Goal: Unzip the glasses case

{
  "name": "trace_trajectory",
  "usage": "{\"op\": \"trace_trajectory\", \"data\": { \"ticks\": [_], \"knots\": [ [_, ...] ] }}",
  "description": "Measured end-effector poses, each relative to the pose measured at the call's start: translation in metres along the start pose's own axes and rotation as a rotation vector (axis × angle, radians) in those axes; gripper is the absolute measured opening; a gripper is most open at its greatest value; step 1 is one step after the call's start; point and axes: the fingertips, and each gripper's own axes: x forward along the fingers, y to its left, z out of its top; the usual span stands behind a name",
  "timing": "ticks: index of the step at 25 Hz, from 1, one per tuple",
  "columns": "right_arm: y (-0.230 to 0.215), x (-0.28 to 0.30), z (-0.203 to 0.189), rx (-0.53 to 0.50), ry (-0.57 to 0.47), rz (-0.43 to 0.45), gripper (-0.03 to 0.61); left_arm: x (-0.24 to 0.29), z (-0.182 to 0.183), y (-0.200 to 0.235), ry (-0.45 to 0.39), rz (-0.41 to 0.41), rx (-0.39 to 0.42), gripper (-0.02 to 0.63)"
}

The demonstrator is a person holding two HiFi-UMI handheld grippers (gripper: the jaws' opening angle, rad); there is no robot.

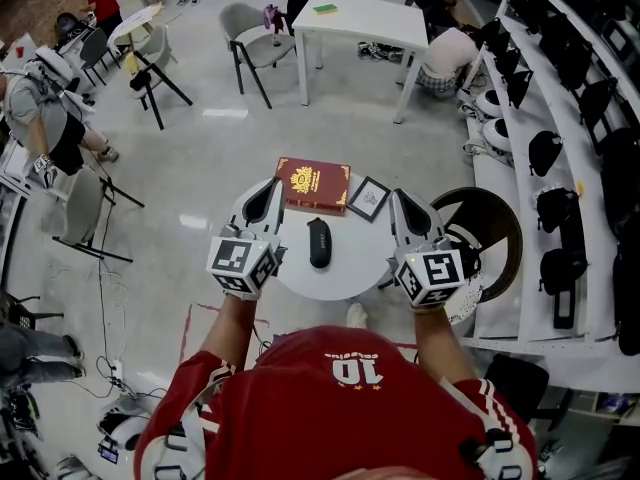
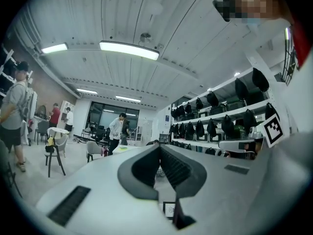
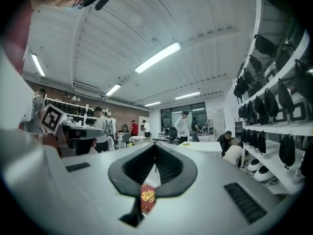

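Head view alone shows the black glasses case (image 1: 319, 242), zipped, lying on the round table (image 1: 350, 263) between the left hand-held gripper (image 1: 274, 186) and the right hand-held gripper (image 1: 399, 198). Both are pressed together, empty. Right gripper view glimpses the red book (image 3: 147, 198); left gripper view, the small frame (image 2: 169, 209).

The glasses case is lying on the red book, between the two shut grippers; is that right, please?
Not quite: in the head view the glasses case lies on the white table, beside the red book, not on it. It is between the shut left gripper and right gripper.
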Motion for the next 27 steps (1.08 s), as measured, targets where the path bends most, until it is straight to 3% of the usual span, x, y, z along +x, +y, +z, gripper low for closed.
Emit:
{"op": "trace_trajectory", "data": {
  "ticks": [27],
  "knots": [
    [-0.0022, 0.0013, -0.0047, 0.005, 0.012, -0.004, 0.015, 0.0015, -0.009, 0.0023, 0.033, -0.003, -0.009, 0.008]
  ]
}}
